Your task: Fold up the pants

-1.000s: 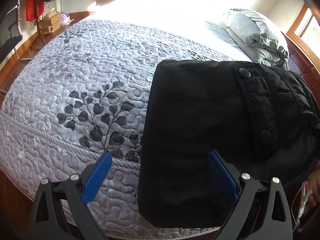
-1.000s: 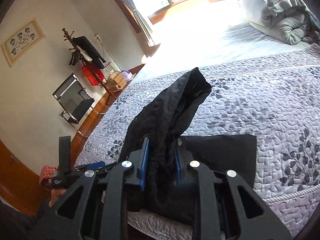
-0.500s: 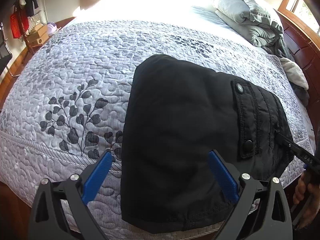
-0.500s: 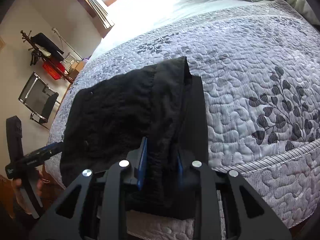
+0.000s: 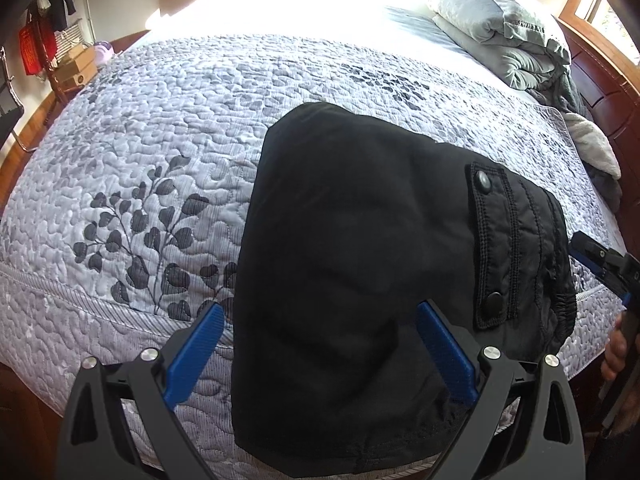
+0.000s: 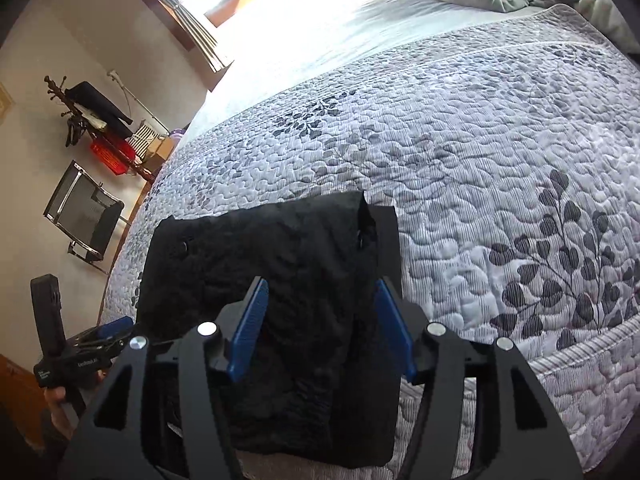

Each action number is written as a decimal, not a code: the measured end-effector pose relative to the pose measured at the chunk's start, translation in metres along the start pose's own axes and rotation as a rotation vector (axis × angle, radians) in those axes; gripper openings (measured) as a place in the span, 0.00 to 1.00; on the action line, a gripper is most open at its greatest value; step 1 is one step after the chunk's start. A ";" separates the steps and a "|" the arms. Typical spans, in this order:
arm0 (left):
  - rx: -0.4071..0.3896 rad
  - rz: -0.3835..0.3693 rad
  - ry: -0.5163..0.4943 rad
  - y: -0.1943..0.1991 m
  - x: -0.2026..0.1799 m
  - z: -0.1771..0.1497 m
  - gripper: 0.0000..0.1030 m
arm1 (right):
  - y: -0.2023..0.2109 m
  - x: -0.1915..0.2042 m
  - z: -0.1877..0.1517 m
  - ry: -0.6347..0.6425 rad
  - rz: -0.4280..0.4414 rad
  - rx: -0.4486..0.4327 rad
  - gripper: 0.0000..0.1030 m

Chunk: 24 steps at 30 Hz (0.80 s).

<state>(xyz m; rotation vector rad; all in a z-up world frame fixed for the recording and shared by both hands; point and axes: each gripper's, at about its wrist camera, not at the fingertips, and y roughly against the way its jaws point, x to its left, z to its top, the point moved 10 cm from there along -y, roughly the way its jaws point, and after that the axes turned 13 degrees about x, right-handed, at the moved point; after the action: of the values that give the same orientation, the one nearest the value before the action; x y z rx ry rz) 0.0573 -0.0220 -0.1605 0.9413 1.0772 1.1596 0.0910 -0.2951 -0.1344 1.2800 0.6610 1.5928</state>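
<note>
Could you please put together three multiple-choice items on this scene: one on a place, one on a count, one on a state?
1. Where do the black pants lie?
A. on a chair
B. on the quilted bedspread, near its edge
C. on the floor

2. How many snap buttons show on the pocket flap in the left wrist view?
A. none
B. two
C. five

3. How are the pants now?
A. hanging from a coat stand
B. spread out at full length
C. folded into a flat bundle

Key: 1 B, the leaf-patterned quilt surrounds them; 2 B, one near each end of the flap; 3 C, layers lie stacked, and the right claw is opening off them.
</note>
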 end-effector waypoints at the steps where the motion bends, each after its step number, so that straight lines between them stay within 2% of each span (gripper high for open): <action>1: 0.000 0.006 -0.003 0.000 0.000 0.000 0.94 | -0.005 -0.001 0.006 0.007 -0.016 0.010 0.55; 3: 0.003 0.018 -0.013 -0.001 -0.001 0.000 0.94 | -0.016 -0.002 0.015 0.009 -0.024 0.032 0.54; 5: 0.009 0.029 -0.018 -0.003 -0.002 -0.001 0.94 | -0.024 0.000 0.021 0.016 -0.014 0.045 0.46; 7: 0.013 0.033 -0.018 -0.005 -0.003 0.000 0.94 | -0.030 0.002 0.024 0.019 -0.011 0.052 0.24; 9: 0.020 0.034 -0.017 -0.008 -0.004 0.002 0.94 | -0.033 0.004 0.027 0.029 -0.007 0.054 0.12; 10: 0.024 0.035 -0.017 -0.009 -0.005 0.003 0.94 | -0.032 0.006 0.029 0.038 -0.005 0.047 0.07; 12: 0.027 0.032 -0.015 -0.010 -0.006 0.005 0.94 | -0.025 0.011 0.032 0.068 -0.011 0.023 0.05; 15: 0.021 0.020 -0.007 -0.009 -0.007 0.008 0.94 | -0.012 0.009 0.036 0.061 -0.055 -0.015 0.05; 18: 0.026 0.012 -0.007 -0.012 -0.010 0.009 0.95 | -0.024 -0.005 0.034 0.037 -0.089 0.018 0.06; 20: 0.031 0.016 -0.013 -0.014 -0.011 0.008 0.95 | -0.033 -0.009 0.028 0.035 -0.086 0.039 0.14; 24: 0.036 0.019 -0.016 -0.015 -0.011 0.005 0.95 | -0.018 -0.009 0.018 0.020 -0.055 0.003 0.45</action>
<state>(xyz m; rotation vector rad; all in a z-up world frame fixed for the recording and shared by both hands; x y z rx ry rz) 0.0647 -0.0353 -0.1724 0.9890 1.0812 1.1502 0.1137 -0.2986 -0.1484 1.2396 0.7055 1.5621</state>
